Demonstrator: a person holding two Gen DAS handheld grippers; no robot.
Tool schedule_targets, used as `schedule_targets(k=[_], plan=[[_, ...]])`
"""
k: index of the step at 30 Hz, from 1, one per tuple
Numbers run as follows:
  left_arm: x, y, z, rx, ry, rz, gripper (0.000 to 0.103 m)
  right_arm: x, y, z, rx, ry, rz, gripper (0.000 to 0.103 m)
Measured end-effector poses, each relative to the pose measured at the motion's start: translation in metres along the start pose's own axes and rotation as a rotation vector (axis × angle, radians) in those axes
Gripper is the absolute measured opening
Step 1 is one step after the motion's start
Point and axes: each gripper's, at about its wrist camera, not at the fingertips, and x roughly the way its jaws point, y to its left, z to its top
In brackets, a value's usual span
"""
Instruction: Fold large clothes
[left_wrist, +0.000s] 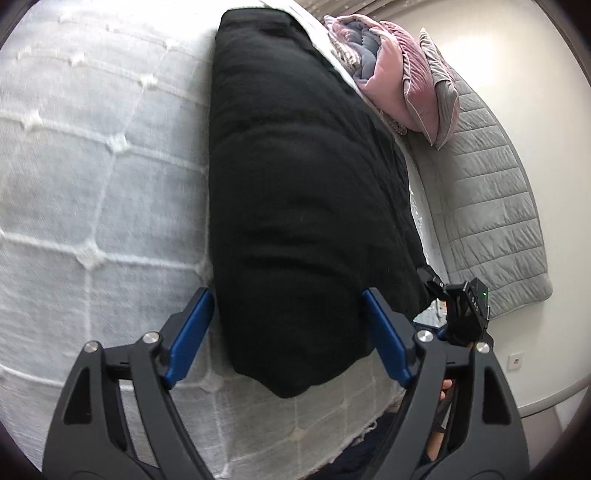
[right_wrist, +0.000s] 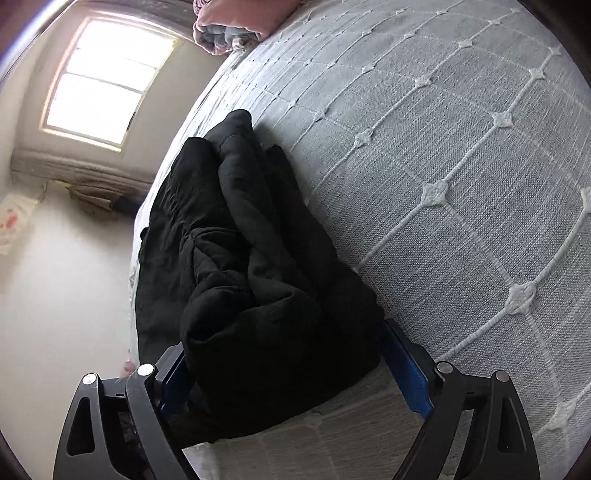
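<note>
A large black garment (left_wrist: 303, 192) lies folded into a long thick bundle on the white quilted bedspread (left_wrist: 92, 166). My left gripper (left_wrist: 288, 299) is open, its blue pads on either side of the bundle's near end. The other gripper's black body (left_wrist: 461, 310) shows at the bundle's right edge. In the right wrist view the same black garment (right_wrist: 240, 258) lies bunched with creases near the bed's edge. My right gripper (right_wrist: 284, 336) is open, with the near end of the bundle between its blue pads (right_wrist: 406, 362).
A pile of pink and grey pillows and blankets (left_wrist: 391, 74) sits at the far end of the bed. A grey quilted mat (left_wrist: 491, 206) lies beside the bed. A window (right_wrist: 107, 81) is on the far wall, with pale floor (right_wrist: 66, 280) below.
</note>
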Motion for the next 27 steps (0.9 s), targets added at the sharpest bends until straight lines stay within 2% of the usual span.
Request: schedule_targets(k=[9, 15, 20, 24, 27], plan=[[0.01, 0.008, -0.009, -0.067, 0.03, -0.08, 0.084, 0.013, 0.0, 0.001, 0.032, -0.001, 0.027, 0.095], [0.013, 0.001, -0.015, -0.05, 0.004, -0.06, 0.083, 0.02, 0.003, 0.004, 0.055, -0.027, 0.028, 0.094], [0.013, -0.002, -0.017, -0.048, -0.013, -0.043, 0.079, 0.021, 0.008, 0.003, 0.043, -0.037, 0.022, 0.087], [0.014, -0.004, -0.016, -0.052, -0.016, -0.045, 0.078, 0.025, 0.012, 0.003, 0.038, -0.04, 0.015, 0.086], [0.019, 0.0, -0.016, -0.069, -0.007, -0.075, 0.079, 0.028, 0.013, 0.004, 0.041, -0.04, 0.014, 0.086]])
